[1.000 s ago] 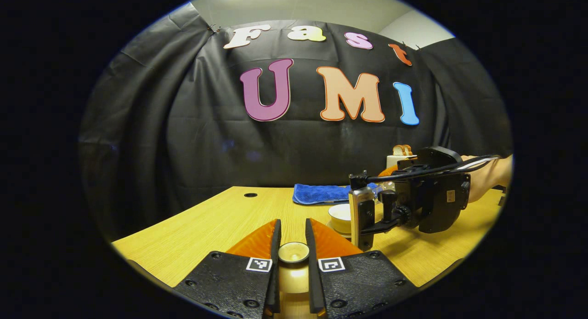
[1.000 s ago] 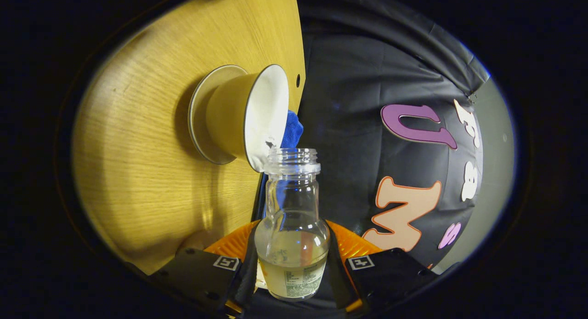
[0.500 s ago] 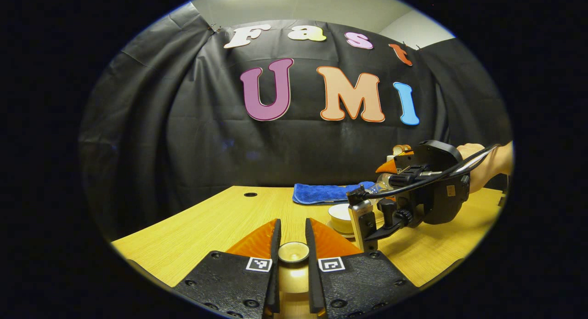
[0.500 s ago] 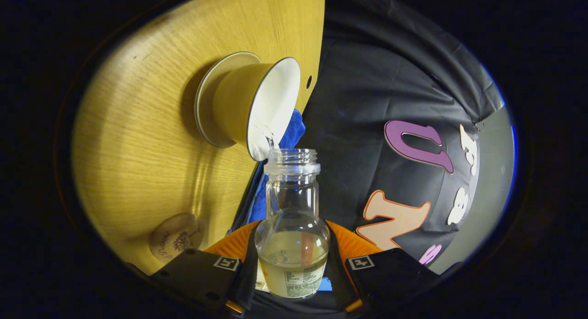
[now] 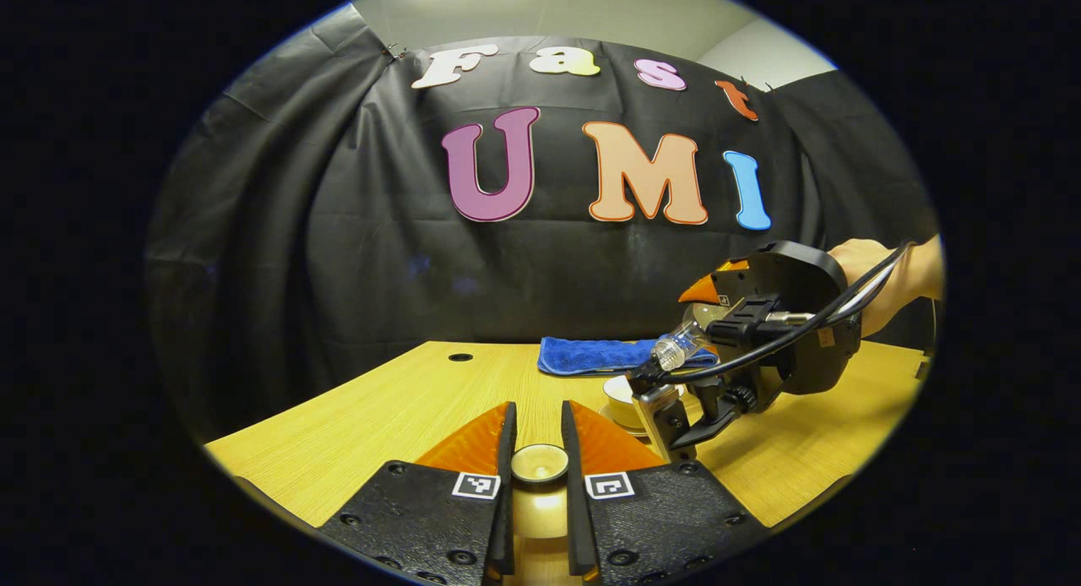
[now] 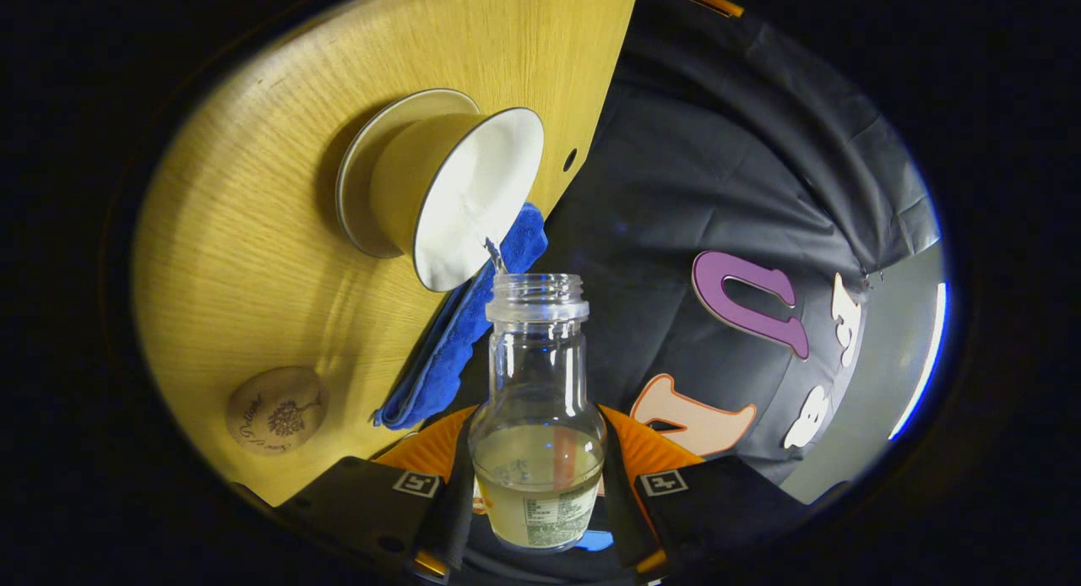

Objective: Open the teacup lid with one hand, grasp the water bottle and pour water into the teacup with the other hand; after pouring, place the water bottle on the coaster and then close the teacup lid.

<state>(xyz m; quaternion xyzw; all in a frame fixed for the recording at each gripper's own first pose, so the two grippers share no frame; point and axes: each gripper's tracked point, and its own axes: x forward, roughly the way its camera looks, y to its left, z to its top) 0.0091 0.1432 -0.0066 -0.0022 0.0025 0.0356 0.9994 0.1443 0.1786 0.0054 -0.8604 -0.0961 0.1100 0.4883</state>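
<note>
Wooden table (image 6: 253,231) under everything; water bottle (image 6: 538,417) pinched between both fingers of right gripper (image 6: 538,493), tipped so mouth sits right at teacup (image 6: 448,199) rim, thin stream going in; cup on its saucer at 11 o'clock in right gripper view; coaster (image 6: 277,410) at 8 o'clock, bare; blue cloth (image 6: 464,324) just beside cup; left gripper (image 5: 538,485) fingers clamped on teacup lid (image 5: 540,463) knob, low at 6 o'clock; right gripper and hand (image 5: 878,286) over at 3 o'clock in left gripper view.
</note>
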